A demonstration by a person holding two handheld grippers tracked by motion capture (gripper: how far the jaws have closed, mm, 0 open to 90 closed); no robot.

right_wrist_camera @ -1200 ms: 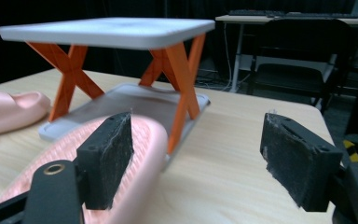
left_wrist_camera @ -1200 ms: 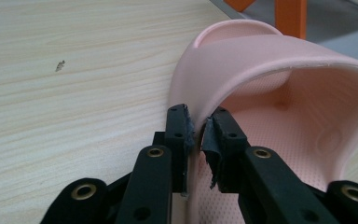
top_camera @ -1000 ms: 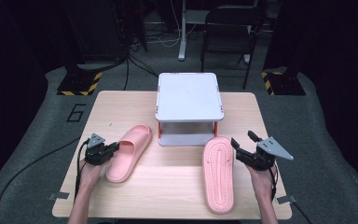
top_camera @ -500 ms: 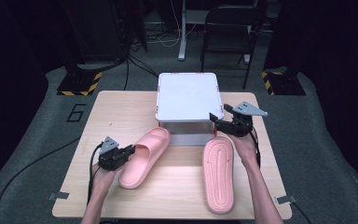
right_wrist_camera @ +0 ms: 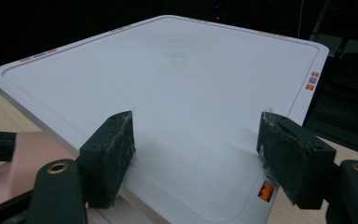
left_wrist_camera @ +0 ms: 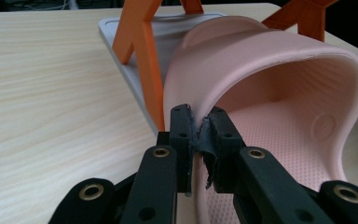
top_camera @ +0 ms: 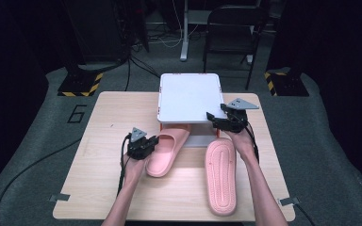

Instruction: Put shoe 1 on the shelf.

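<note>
My left gripper is clamped on the pink slipper's strap edge, toe under the white shelf; right gripper hangs open over the shelf's near-right corner.

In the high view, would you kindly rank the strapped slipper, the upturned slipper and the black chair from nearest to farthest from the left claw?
1. The strapped slipper: the left claw is shut on its strap edge, toe under the white rack.
2. The upturned slipper: sole up, on the table's right side.
3. The black chair: on the floor beyond the table's far edge.
</note>
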